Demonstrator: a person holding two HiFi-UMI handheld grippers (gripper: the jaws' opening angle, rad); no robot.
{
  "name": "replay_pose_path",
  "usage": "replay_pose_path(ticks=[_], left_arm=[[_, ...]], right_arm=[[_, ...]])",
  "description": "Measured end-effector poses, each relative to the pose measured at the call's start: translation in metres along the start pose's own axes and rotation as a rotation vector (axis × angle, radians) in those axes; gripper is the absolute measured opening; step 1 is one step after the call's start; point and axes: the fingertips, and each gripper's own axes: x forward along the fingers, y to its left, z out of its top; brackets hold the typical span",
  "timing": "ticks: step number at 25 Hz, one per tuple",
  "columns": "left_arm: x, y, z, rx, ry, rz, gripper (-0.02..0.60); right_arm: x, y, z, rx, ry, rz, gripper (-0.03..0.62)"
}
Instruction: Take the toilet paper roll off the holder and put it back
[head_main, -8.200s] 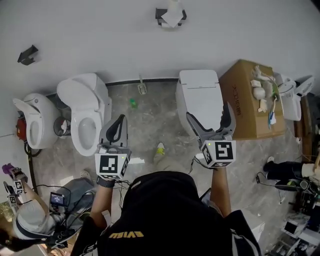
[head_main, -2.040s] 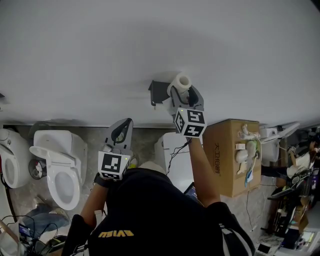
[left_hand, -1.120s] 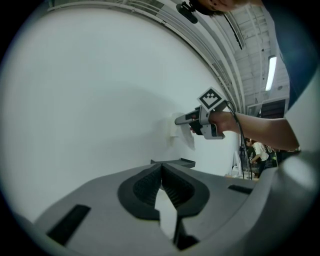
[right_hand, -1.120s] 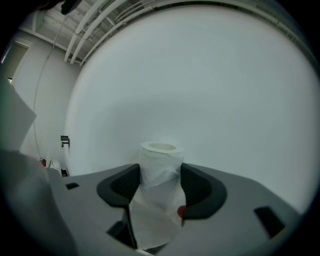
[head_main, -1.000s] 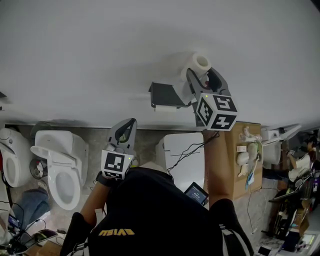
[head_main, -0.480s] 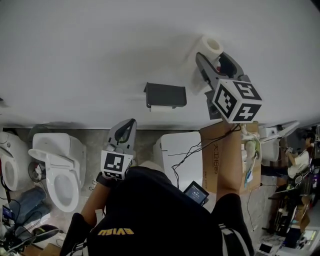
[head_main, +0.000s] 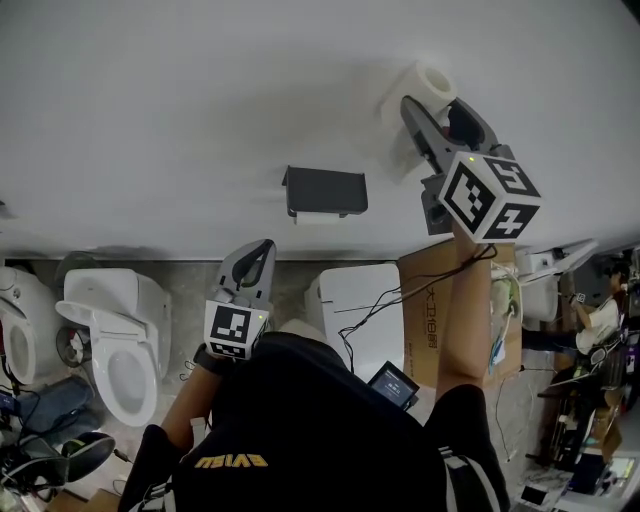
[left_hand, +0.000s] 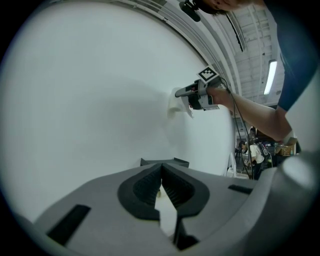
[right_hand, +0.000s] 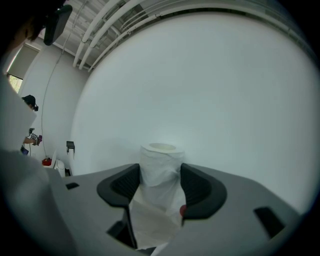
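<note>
The white toilet paper roll (head_main: 428, 86) is held up near the white wall, to the upper right of the dark wall holder (head_main: 325, 192), which is bare. My right gripper (head_main: 432, 96) is shut on the roll; in the right gripper view the roll (right_hand: 160, 170) stands upright between the two dark pads with a loose sheet hanging below. My left gripper (head_main: 250, 262) hangs low at the left, jaws together and holding nothing. The left gripper view shows its jaws (left_hand: 162, 187) pressed together, with the holder (left_hand: 165, 162) just beyond and the right gripper (left_hand: 187, 97) with the roll higher up.
Below stand a white toilet (head_main: 115, 335) at the left, a closed toilet (head_main: 355, 300) in the middle and a cardboard box (head_main: 440, 310) with items on top at the right. A cable trails from the right arm. Equipment clutters the floor at the right edge.
My right gripper has lifted the roll off the holder and carried it up and to the right along the wall. The holder now stands bare. My left gripper has stayed put.
</note>
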Motion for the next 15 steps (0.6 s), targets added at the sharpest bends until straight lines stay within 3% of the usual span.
replay_pose_path(ticks=[15], left_arm=[[0.010, -0.006, -0.013, -0.003, 0.011, -0.036, 0.011]], right_arm=[[0.000, 0.000, 0.001, 0.004, -0.013, 0.018, 0.256]])
